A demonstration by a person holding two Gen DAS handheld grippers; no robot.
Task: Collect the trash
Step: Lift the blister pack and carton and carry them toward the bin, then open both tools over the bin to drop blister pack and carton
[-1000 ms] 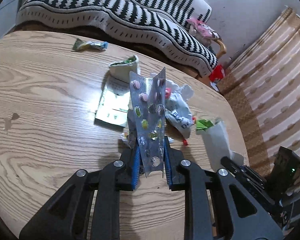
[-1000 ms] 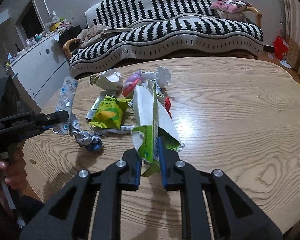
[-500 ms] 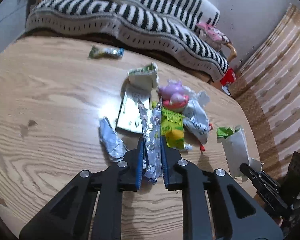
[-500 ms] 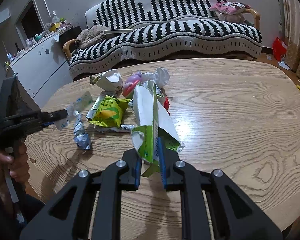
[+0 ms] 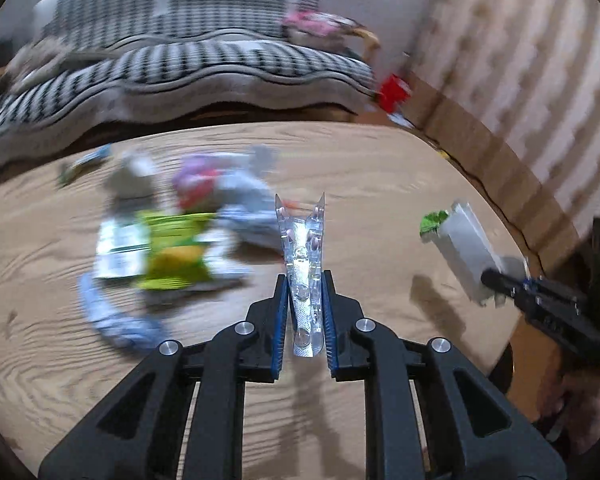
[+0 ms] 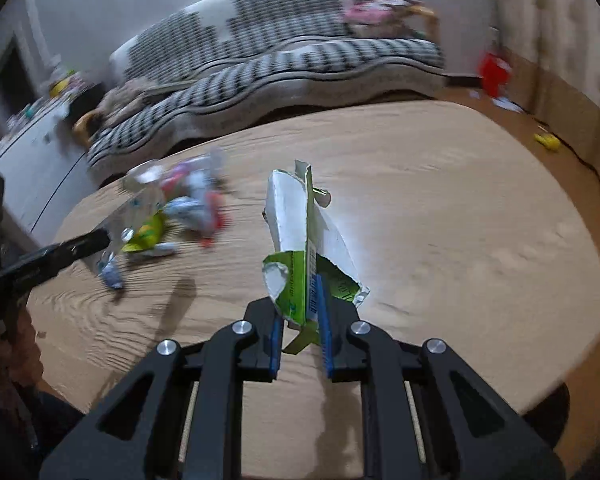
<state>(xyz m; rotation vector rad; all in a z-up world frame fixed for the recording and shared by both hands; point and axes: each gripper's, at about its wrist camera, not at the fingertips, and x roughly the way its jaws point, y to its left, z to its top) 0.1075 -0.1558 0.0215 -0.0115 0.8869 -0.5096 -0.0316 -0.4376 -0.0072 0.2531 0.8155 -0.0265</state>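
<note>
A silver blister pack is clamped between the blue pads of the left hand-held gripper and is held upright above the wooden tabletop, folded lengthwise with its two corners pointing up. A torn green-and-white carton is pinched by the right hand-held gripper, standing up from the jaws and raised over the tabletop's near side. The same carton is seen in the left wrist view at the tabletop's right edge, gripped by the other tool. A blurred pile of trash is left on the tabletop toward its left and far side: a yellow-green wrapper, white plastic, something pink and red, crumpled foil. Details of the pile cannot be made out through motion blur. A black-and-white striped sofa is seen beyond the tabletop's far edge.
</note>
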